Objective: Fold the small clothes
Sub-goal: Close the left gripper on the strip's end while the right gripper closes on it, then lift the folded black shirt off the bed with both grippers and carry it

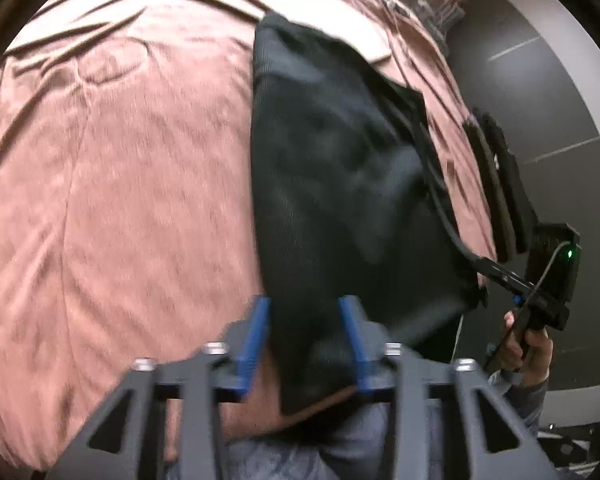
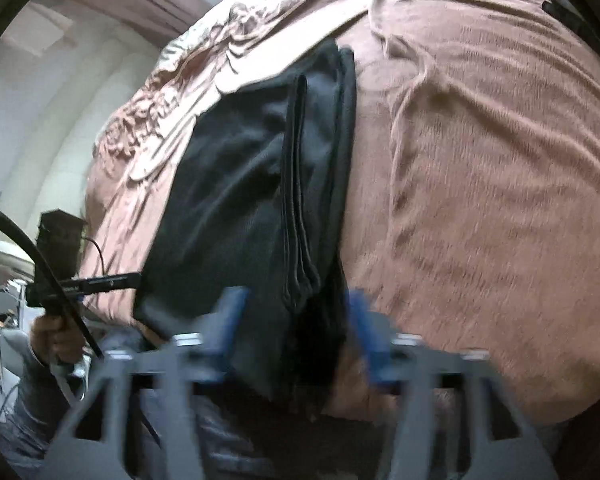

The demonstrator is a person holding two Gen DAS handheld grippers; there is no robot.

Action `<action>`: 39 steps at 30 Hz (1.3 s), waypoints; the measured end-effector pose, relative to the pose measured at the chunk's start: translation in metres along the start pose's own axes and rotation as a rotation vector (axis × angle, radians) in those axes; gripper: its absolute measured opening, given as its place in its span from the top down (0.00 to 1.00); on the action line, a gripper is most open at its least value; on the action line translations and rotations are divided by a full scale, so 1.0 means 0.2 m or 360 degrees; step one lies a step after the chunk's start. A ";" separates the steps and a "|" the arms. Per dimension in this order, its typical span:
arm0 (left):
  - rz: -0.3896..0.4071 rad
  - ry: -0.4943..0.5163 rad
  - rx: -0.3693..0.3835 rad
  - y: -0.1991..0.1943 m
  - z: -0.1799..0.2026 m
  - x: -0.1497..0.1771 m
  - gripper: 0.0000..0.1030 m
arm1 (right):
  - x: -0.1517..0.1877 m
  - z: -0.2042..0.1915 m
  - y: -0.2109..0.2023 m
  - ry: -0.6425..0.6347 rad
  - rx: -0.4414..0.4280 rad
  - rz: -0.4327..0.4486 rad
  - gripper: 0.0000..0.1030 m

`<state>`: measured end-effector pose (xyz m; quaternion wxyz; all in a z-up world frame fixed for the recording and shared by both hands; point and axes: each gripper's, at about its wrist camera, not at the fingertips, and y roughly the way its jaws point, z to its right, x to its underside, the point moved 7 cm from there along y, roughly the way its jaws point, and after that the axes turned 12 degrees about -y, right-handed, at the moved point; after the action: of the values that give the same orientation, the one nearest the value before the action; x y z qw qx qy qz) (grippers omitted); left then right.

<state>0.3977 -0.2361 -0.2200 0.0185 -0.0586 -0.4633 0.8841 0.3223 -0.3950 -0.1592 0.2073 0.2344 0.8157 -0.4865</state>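
Right wrist view: black garment (image 2: 260, 184) between blurred blue fingers (image 2: 230, 320), grip unclear.

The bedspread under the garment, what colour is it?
Dusty pink bedspread, with a soft ribbed texture; the left wrist view shows it best.

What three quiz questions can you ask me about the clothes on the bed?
1. Pick one: the garment is A) black, B) white, C) yellow.
2. True or false: the garment lies on a bare wooden table.
3. Fill in: the left gripper has fingers coloured ___.
Key: 1 A; 2 false, it lies on the pinkish bedspread; 3 blue.
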 end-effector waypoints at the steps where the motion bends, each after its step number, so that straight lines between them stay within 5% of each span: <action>1: 0.0015 -0.0010 0.0004 0.00 0.00 -0.02 0.53 | -0.02 0.01 0.00 0.0000 -0.0025 0.0012 0.35; 14: 0.0074 -0.0084 0.0084 0.10 0.04 -0.32 0.53 | -0.29 0.19 0.28 0.0125 -0.0175 0.0009 0.35; 19: 0.0095 -0.0124 0.0207 0.12 0.03 -0.44 0.53 | -0.37 0.22 0.36 0.0161 -0.0313 0.0014 0.35; 27: 0.0131 -0.0193 0.0277 0.17 0.01 -0.65 0.59 | -0.52 0.27 0.54 0.0185 -0.0438 0.0005 0.48; 37: 0.0175 -0.0148 0.0230 0.24 0.04 -0.83 0.72 | -0.66 0.20 0.71 0.0043 -0.0286 -0.0064 0.60; 39: 0.0183 -0.0134 0.0223 0.25 0.04 -0.85 0.75 | -0.67 0.18 0.73 -0.0012 -0.0194 -0.0074 0.68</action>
<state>0.5672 -0.2858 -0.2421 -0.0477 -0.0466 -0.3965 0.9156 0.5190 -0.3907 -0.2016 0.2131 0.2005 0.8483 -0.4413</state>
